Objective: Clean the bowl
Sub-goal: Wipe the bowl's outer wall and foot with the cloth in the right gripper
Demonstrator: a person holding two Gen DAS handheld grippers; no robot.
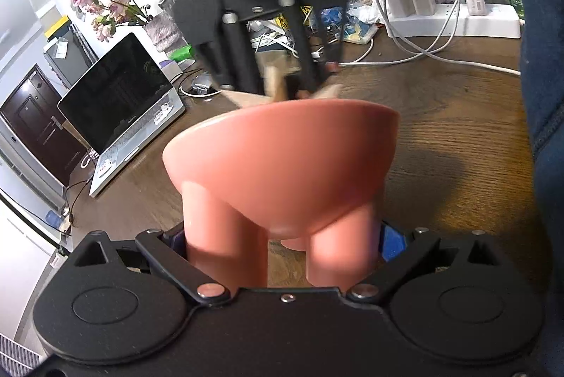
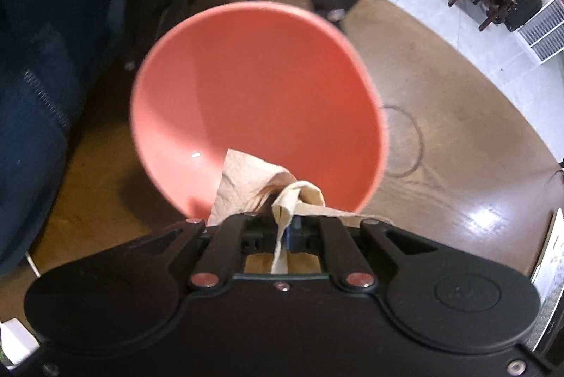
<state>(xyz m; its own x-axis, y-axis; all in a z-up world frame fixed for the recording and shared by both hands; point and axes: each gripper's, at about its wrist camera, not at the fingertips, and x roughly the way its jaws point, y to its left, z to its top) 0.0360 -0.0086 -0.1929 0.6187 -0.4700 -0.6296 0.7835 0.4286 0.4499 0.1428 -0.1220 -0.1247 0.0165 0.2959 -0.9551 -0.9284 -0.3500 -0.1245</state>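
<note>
A salmon-pink bowl (image 1: pixel 282 162) on stubby pink legs (image 1: pixel 225 250) fills the left wrist view. My left gripper (image 1: pixel 282 250) is shut on the bowl's legs and holds it tilted above the wooden table (image 1: pixel 458 137). In the right wrist view the bowl's inside (image 2: pixel 253 95) faces me. My right gripper (image 2: pixel 287 222) is shut on a beige cloth (image 2: pixel 246 186) that lies over the bowl's near rim and inner wall. The right gripper (image 1: pixel 268 24) also shows blurred behind the bowl in the left wrist view.
An open laptop (image 1: pixel 120 109) and a vase of pink flowers (image 1: pixel 109 6) stand at the table's left. A power strip with chargers and cables (image 1: pixel 451 13) lies at the back right. A person in blue clothing (image 2: pixel 38 59) is close by. A ring stain (image 2: pixel 405 140) marks the table.
</note>
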